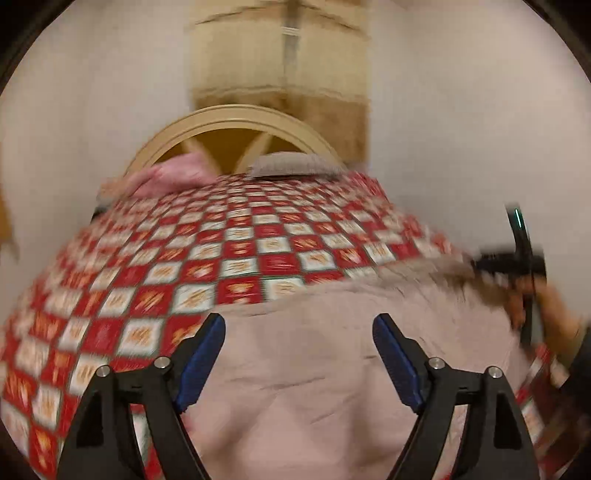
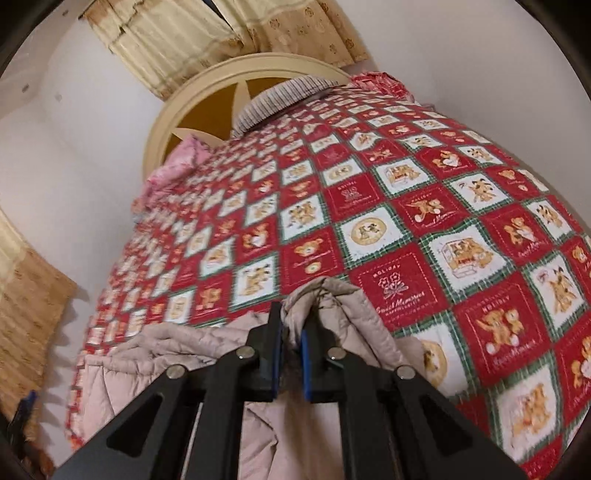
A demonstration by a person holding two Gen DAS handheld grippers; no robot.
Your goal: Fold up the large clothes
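A pale beige quilted coat (image 1: 314,387) lies spread over the near end of a bed covered by a red and white checked quilt (image 1: 236,243). My left gripper (image 1: 299,328) hovers above the coat with its jaws wide apart and nothing between the blue pads. The right gripper (image 1: 517,266) shows blurred at the right edge of the left wrist view, at the coat's far right corner. In the right wrist view the right gripper (image 2: 291,339) is shut on a bunched fold of the coat (image 2: 325,299), which rises between the pads and drapes down on both sides.
A cream arched headboard (image 1: 236,122) stands at the far end of the bed. A pink pillow (image 1: 166,177) and a striped grey pillow (image 1: 288,166) lie there. Curtains (image 2: 177,33) hang above, and white walls close in on both sides.
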